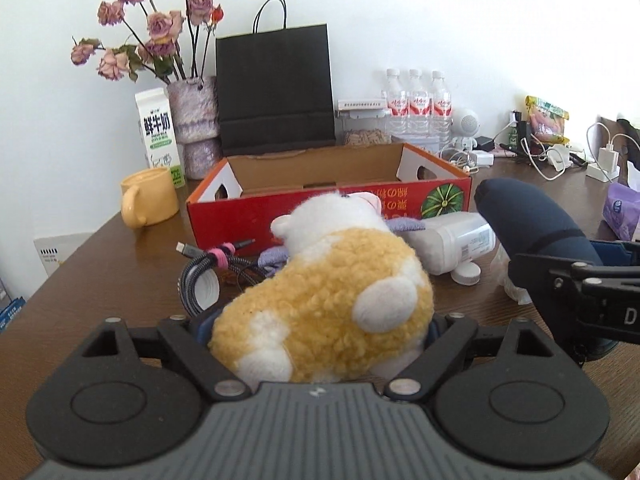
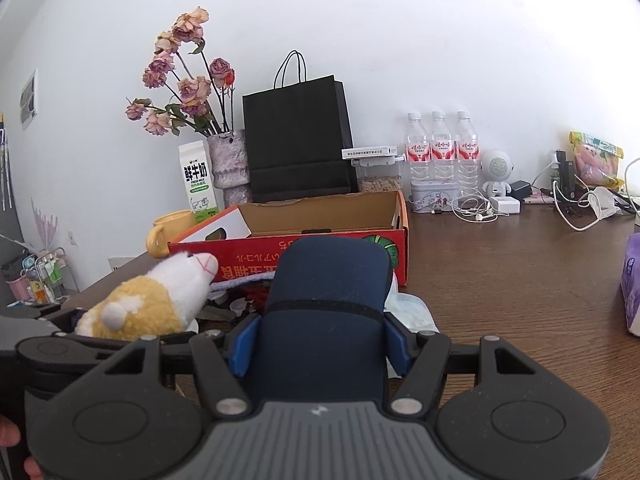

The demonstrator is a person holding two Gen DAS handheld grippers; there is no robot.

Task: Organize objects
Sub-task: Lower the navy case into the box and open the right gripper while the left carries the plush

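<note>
My left gripper (image 1: 316, 332) is shut on a yellow and white plush toy (image 1: 320, 296), held in front of an open red cardboard box (image 1: 320, 208). My right gripper (image 2: 322, 338) is shut on a dark navy case (image 2: 328, 308), also facing the red box (image 2: 320, 248). The navy case (image 1: 532, 220) shows at the right in the left wrist view, and the plush toy (image 2: 152, 300) at the left in the right wrist view. A coiled cable (image 1: 208, 268), a white bottle (image 1: 452, 240) and its cap (image 1: 466, 274) lie on the table before the box.
A yellow mug (image 1: 148, 196), milk carton (image 1: 158, 136), vase of dried roses (image 1: 194, 120) and black paper bag (image 1: 276, 88) stand behind the box. Water bottles (image 2: 440, 148), earphones (image 2: 476, 208), chargers and a purple tissue pack (image 2: 632, 284) are at the right on the brown table (image 2: 520, 280).
</note>
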